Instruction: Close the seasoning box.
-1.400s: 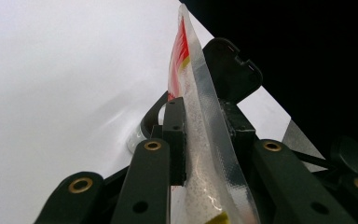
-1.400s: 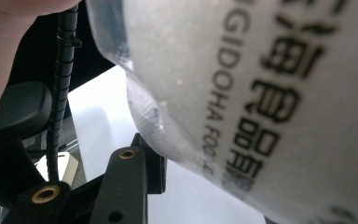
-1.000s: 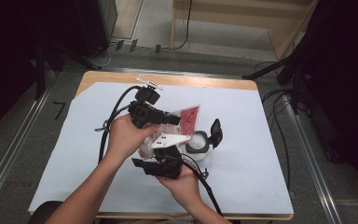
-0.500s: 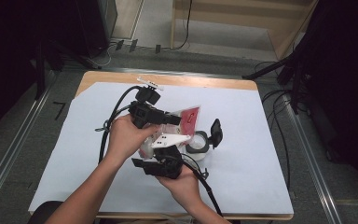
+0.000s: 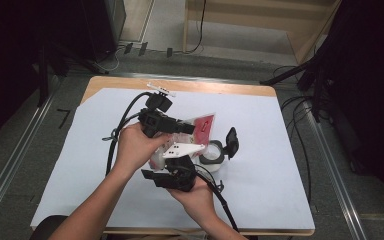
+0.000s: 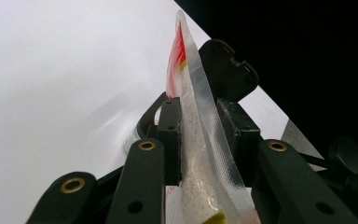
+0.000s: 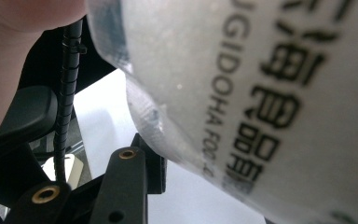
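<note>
- Wooden table (image 5: 260, 90), top covered by a white sheet (image 5: 260, 150).
- Grey carpeted floor (image 5: 25, 165), metal rails (image 5: 10, 165) either side.
- Pale wooden furniture (image 5: 260, 20) beyond.
- Black cables (image 5: 300, 105) on the floor at right.
- Dark surroundings.

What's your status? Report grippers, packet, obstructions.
Left gripper shut on translucent plastic packet with red print, edge-on between pads. Right gripper jaw against same packet, grip unclear. Round clear jar with black flip lid alongside, not blocking.
</note>
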